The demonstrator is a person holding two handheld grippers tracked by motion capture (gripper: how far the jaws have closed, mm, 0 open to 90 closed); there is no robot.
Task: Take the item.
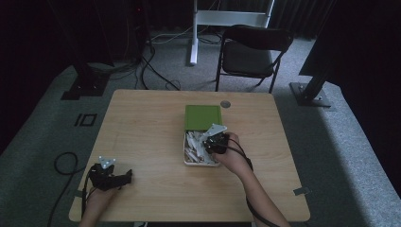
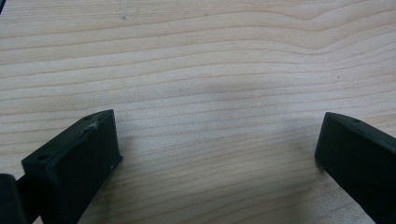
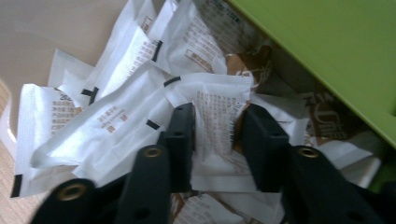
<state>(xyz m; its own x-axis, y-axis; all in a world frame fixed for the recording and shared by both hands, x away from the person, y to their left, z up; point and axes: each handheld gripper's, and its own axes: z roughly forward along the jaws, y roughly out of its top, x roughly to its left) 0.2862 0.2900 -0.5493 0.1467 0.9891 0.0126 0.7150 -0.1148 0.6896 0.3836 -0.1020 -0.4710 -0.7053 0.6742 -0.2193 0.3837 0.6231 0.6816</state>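
Left tool [image 2: 215,154] agape, right tool [image 3: 218,140] pinched

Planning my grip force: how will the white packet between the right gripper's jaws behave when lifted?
The packet looks thin and creased, so it will probably flop and weigh little. Its smooth wrapper may slip. Overlapping packets might drag along.

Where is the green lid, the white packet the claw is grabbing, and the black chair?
green lid [image 1: 203,117], high view, middle of its top.
white packet [image 3: 215,122], right gripper view, printed face between the jaws.
black chair [image 1: 247,60], high view, seat.
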